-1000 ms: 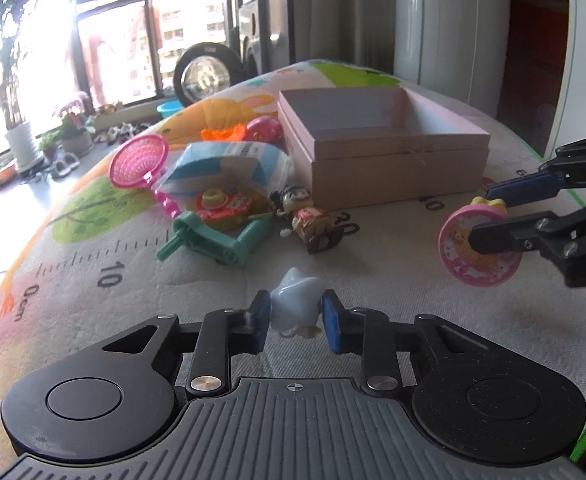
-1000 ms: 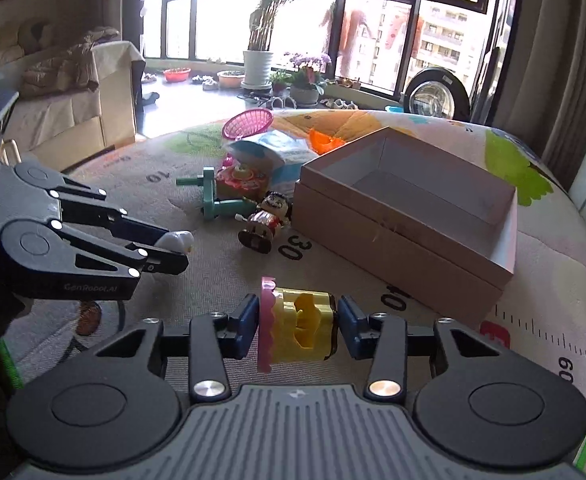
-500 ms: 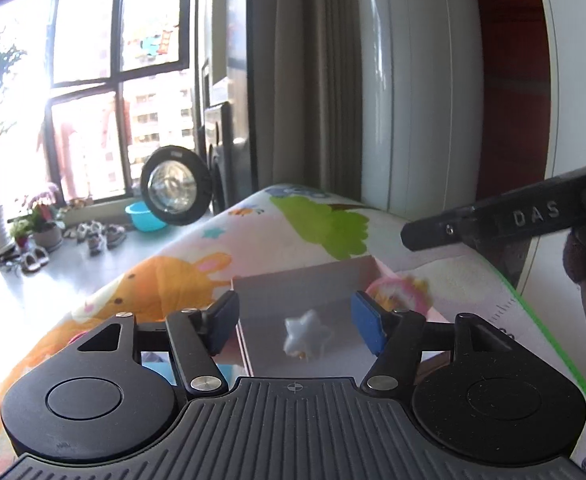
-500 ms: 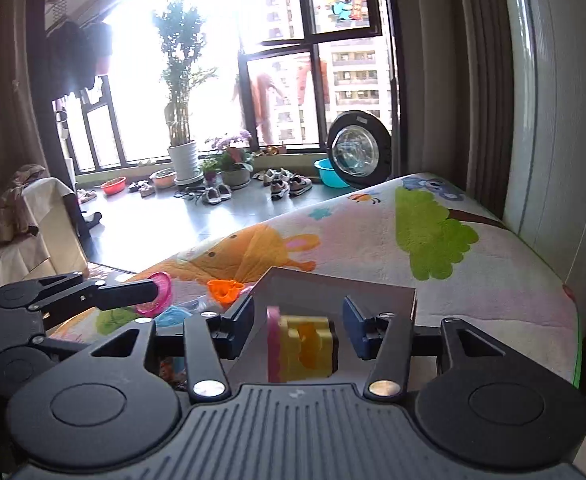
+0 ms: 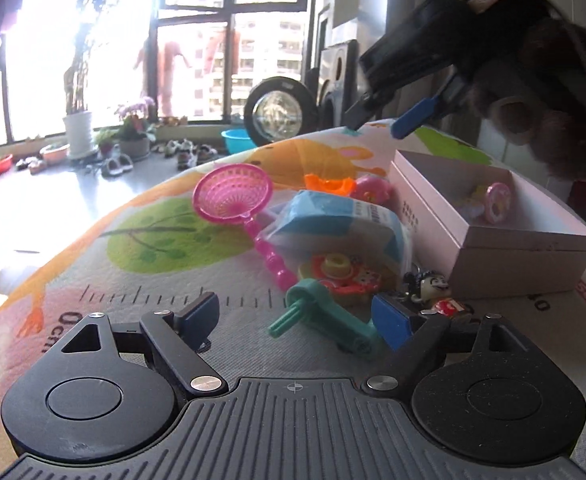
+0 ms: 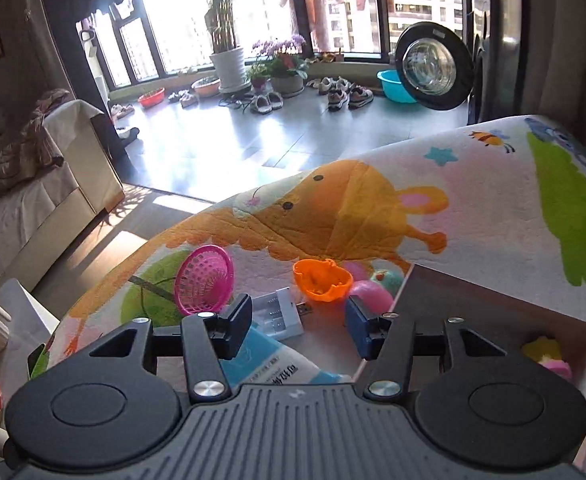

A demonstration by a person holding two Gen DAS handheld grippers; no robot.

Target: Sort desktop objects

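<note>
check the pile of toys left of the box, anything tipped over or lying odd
Yes. The little doll figure lies on its side against the front corner of the box. The pink strainer sits tilted, its rim propped on the blue packet. Nothing looks spilled or broken.

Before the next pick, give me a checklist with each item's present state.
1. Left hand-held gripper empty, jaws just opened: ok.
2. Right hand-held gripper empty, jaws just opened: ok.
3. Pink round toy inside the box: ok.
4. Star toy in the box: cannot tell.
5. Teal toy lies ahead between the left fingers, free to grasp: ok.
6. Mat sorted: not ok, pink strainer and others remain.
</note>
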